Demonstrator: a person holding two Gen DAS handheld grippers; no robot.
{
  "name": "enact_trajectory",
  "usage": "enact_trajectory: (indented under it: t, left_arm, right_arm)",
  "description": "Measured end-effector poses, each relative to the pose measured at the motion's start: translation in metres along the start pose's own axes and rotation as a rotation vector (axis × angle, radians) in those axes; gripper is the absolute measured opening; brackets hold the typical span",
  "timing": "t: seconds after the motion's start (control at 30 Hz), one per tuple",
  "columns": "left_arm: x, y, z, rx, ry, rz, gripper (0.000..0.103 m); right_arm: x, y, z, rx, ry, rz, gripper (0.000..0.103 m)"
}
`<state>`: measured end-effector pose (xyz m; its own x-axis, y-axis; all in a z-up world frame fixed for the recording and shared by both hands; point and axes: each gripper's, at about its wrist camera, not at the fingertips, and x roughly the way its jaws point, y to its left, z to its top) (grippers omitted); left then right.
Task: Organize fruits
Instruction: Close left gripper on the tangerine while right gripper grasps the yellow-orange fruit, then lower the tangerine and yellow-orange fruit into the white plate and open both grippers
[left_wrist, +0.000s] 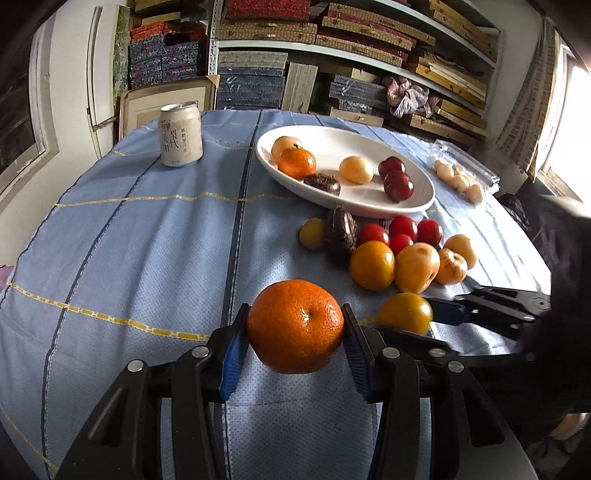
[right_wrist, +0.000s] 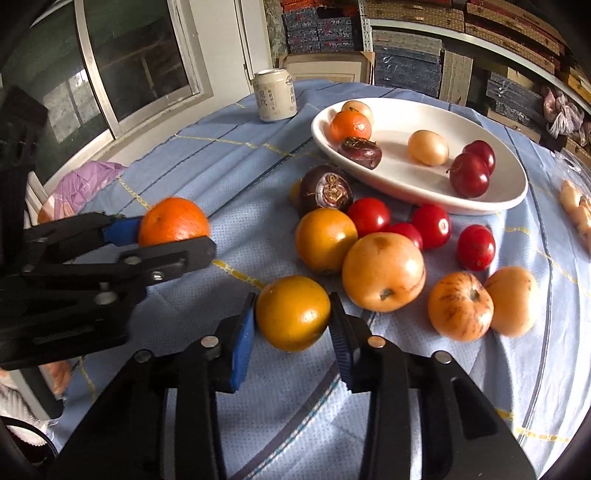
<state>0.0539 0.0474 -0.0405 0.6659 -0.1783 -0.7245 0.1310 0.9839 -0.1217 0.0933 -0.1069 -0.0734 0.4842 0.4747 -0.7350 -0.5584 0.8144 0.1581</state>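
A round table under a blue checked cloth (left_wrist: 129, 240) stands before shelves stacked with boxes. The left gripper (left_wrist: 295, 325) is closed on an orange mandarin (left_wrist: 295, 325), held just above the cloth near the table's near edge. Beside it, the right gripper (right_wrist: 293, 314) pinches a yellow fruit (right_wrist: 293, 314) between its blue pads. More loose fruit (right_wrist: 383, 271) lies mid-table, just before the white plate (left_wrist: 421, 205) holding several pieces. A drink can (left_wrist: 181, 134) stands near the far edge.

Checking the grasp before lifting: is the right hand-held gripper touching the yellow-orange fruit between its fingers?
Touching. The right wrist view shows both blue pads of the right hand-held gripper pressed against the yellow-orange fruit's sides.
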Motion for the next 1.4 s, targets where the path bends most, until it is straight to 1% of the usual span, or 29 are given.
enact_trajectory:
  t: [0.17,0.27,0.37,0.43,0.5,0.53,0.6,0.67,0.8,0.9,1.0,1.13,1.17,1.2,1.27,1.3,1.4]
  left_arm:
    - [0.006,-0.007,-0.004,0.016,0.017,-0.020,0.048]
    - [0.009,-0.016,0.003,0.041,0.023,-0.033,0.048]
    - [0.012,-0.026,0.022,0.095,0.020,-0.009,0.048]
    - [0.014,-0.029,0.044,0.111,0.009,0.010,0.048]
    - [0.016,-0.027,0.072,0.097,-0.013,0.017,0.048]
    - [0.019,-0.026,0.084,0.088,-0.014,0.015,0.048]
    - [0.028,-0.024,0.111,0.067,-0.012,0.013,0.048]
    - [0.046,-0.023,0.143,0.052,-0.004,0.026,0.048]
    - [0.086,-0.026,0.193,0.025,0.022,0.041,0.048]
    - [0.120,-0.035,0.215,0.024,0.065,0.044,0.048]
    - [0.152,-0.041,0.225,0.031,0.113,0.050,0.048]
    - [0.179,-0.041,0.227,0.015,0.169,0.041,0.049]
    - [0.182,-0.041,0.227,0.014,0.171,0.044,0.049]
    - [0.183,-0.040,0.227,0.012,0.167,0.048,0.049]
    - [0.178,-0.037,0.228,-0.003,0.148,0.047,0.051]
    - [0.174,-0.036,0.229,-0.011,0.138,0.042,0.052]
    - [0.143,-0.032,0.232,-0.012,0.077,0.039,0.052]
  right_arm:
    - [-0.031,-0.013,-0.019,0.031,-0.040,0.000,0.037]
    - [-0.054,-0.033,-0.020,0.058,-0.080,-0.051,0.037]
    - [-0.086,-0.066,0.000,0.119,-0.155,-0.098,0.037]
    - [-0.102,-0.079,0.016,0.136,-0.206,-0.122,0.037]
    - [-0.116,-0.090,0.039,0.138,-0.260,-0.144,0.037]
    - [-0.118,-0.092,0.047,0.135,-0.271,-0.144,0.037]
    - [-0.114,-0.092,0.060,0.119,-0.276,-0.138,0.037]
    - [-0.095,-0.087,0.072,0.089,-0.256,-0.129,0.037]
    - [-0.039,-0.081,0.093,0.032,-0.172,-0.101,0.037]
    - [-0.007,-0.082,0.103,0.008,-0.111,-0.087,0.037]
    - [0.014,-0.087,0.111,-0.006,-0.067,-0.077,0.037]
    - [0.029,-0.100,0.113,0.012,-0.028,-0.065,0.037]
    - [0.031,-0.103,0.113,0.018,-0.026,-0.060,0.038]
    - [0.030,-0.106,0.112,0.026,-0.040,-0.060,0.038]
    - [0.028,-0.108,0.113,0.034,-0.056,-0.066,0.049]
    - [0.025,-0.110,0.113,0.038,-0.063,-0.063,0.049]
    - [0.002,-0.111,0.111,0.060,-0.112,-0.063,0.049]
